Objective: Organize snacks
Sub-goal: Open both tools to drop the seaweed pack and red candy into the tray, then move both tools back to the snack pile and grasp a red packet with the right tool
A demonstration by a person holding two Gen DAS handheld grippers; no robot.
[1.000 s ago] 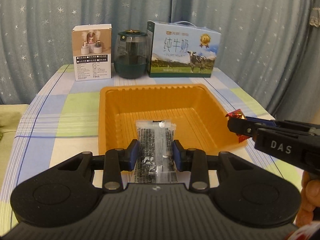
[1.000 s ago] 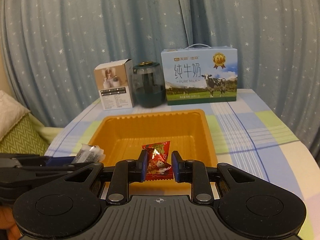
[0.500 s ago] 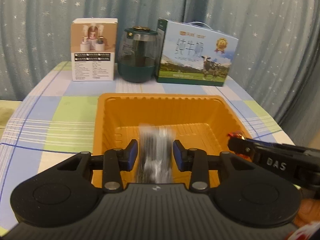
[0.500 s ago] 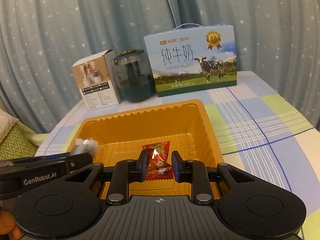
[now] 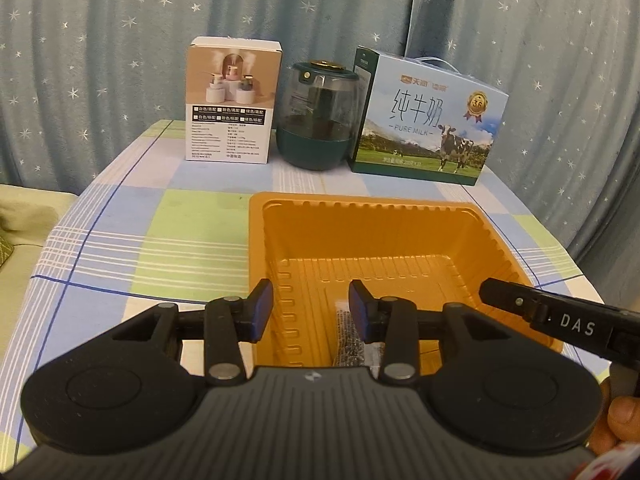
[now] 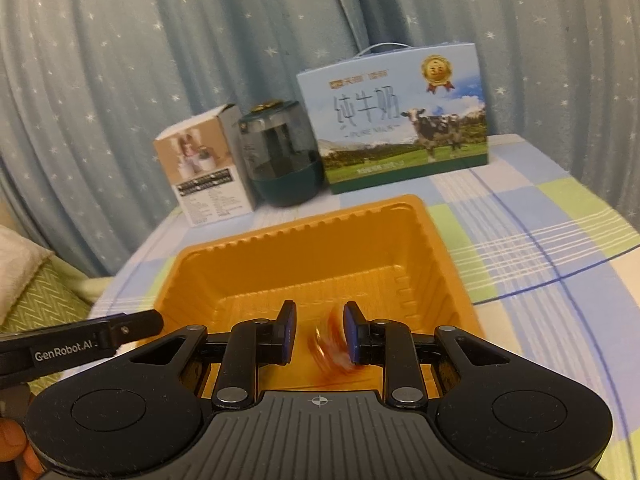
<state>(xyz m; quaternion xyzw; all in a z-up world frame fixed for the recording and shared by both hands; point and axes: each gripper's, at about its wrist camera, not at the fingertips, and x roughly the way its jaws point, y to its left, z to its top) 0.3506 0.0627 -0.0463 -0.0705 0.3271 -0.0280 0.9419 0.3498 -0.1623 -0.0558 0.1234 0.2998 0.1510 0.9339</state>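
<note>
At the bottom centre of the left wrist view, the left hand-held gripper [image 5: 311, 310] is hanging wide open and empty above the thin, crinkly black-speckled clear plastic snack packet [image 5: 347, 342], lying in the ribbed orange plastic tray [image 5: 256, 240]. The right hand-held gripper [image 6: 319, 334] is also parted, its blurred red foil-wrapped candy [image 6: 329, 346] seemingly dropping free. Both look light and slippery, best pinched by their sealed edges. The blue milk carton [image 6: 404, 116] is standing far back on the tabletop [image 5: 120, 240].

Orange tray [image 5: 504, 248]; blue-green-white checked tablecloth [image 5: 120, 240]; blue star-patterned curtain [image 5: 100, 40]; dark-green jar [image 5: 318, 116]; red blurred snack [image 6: 330, 344].
</note>
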